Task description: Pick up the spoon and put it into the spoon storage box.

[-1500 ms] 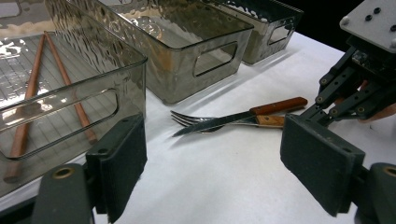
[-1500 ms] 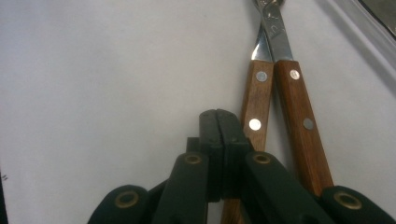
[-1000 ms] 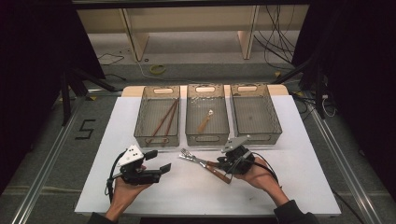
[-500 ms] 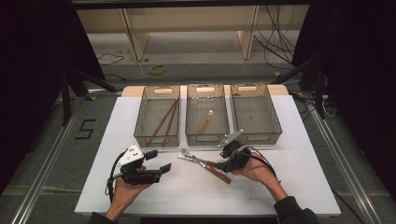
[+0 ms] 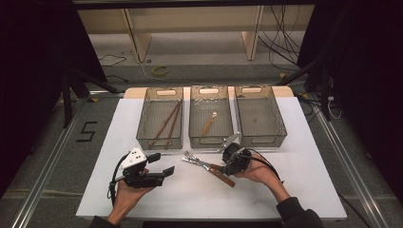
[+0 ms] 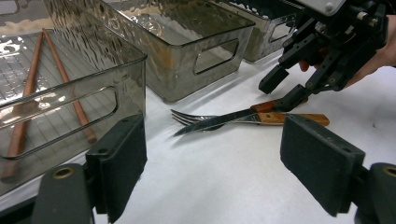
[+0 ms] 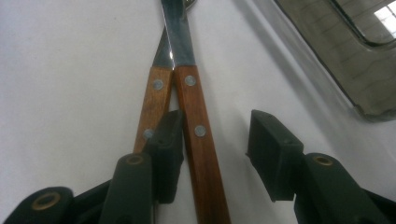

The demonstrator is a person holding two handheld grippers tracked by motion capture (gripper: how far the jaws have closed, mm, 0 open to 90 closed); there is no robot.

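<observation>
White table (image 5: 304, 190) under dark surroundings carried three smoked-plastic bins (image 5: 211, 116) in a row; the left one held chopsticks (image 5: 166, 124). Near the front lay a wooden-handled knife (image 7: 194, 116) and fork (image 6: 196, 117), touching side by side. Right gripper (image 7: 212, 149) was low over the handles, jaws part open after just closing a bit, one pad between the two handles, knife handle in the gap, not pinched. Left gripper (image 6: 212, 172) hovered nearby, jaws wide, nothing inside.

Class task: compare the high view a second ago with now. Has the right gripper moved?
Yes. The right gripper has slid slightly leftward, nearer the middle bin, onto the knife handle; its jaws have just been closing, not yet gripping.
</observation>
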